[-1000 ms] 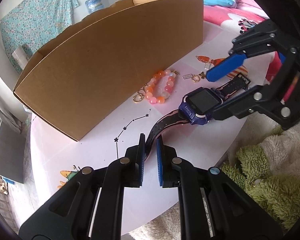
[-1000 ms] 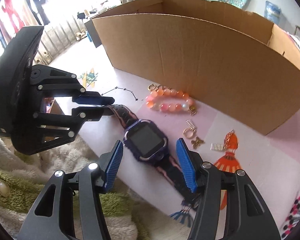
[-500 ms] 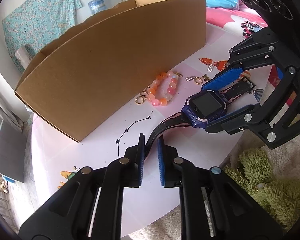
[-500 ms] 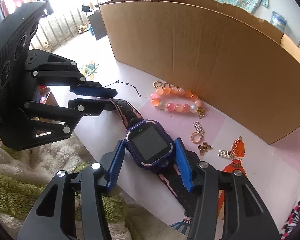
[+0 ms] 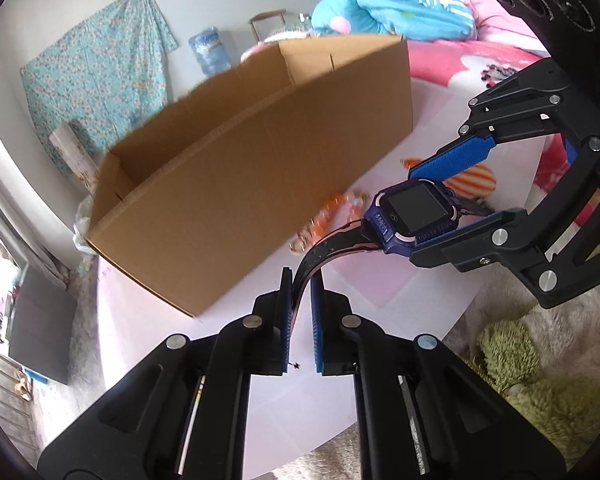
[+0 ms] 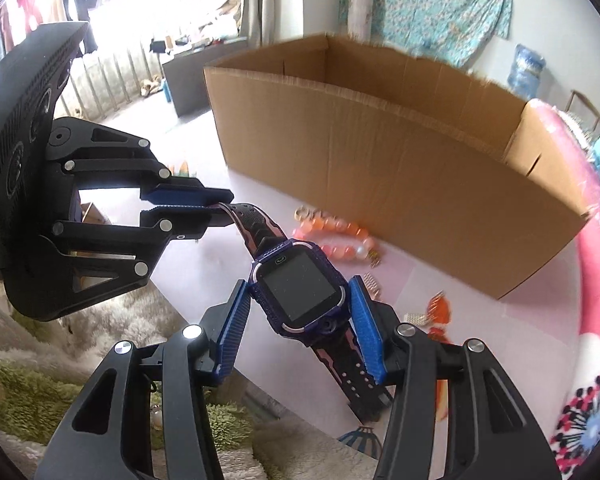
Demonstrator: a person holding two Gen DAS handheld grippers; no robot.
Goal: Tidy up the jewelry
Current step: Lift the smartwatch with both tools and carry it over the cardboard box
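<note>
The smartwatch (image 6: 300, 288) hangs clear of the surface (image 5: 340, 280), carried between both tools in front of the cardboard box (image 5: 260, 168). The right hand-held gripper (image 6: 300, 320) has its blue pads pressed against the two sides of the watch body, jaws about half apart around it. The left hand-held gripper (image 5: 300, 304) is nearly closed, and its jaws are closing further on the black-and-pink strap (image 5: 320, 248), which runs up from between its pads to the watch body. In the right wrist view the other strap end trails down between the right tool's fingers, toward the camera.

On the pale pink surface, between the watch and the box's near wall, lies an orange-and-pink bead bracelet (image 6: 336, 236), slightly blurred. Small gold charms (image 6: 374, 280) lie just beside the bracelet, farther from the left tool. The box stands open at the top, its inside not readable. Behind the box hangs a floral cloth (image 5: 96, 80), with a water bottle (image 5: 210, 50) near it. Shaggy green and cream fabric (image 5: 540, 380) lies below the surface edge, on the near side from the box.

Both tools point downward at a slant, facing each other across the watch.
</note>
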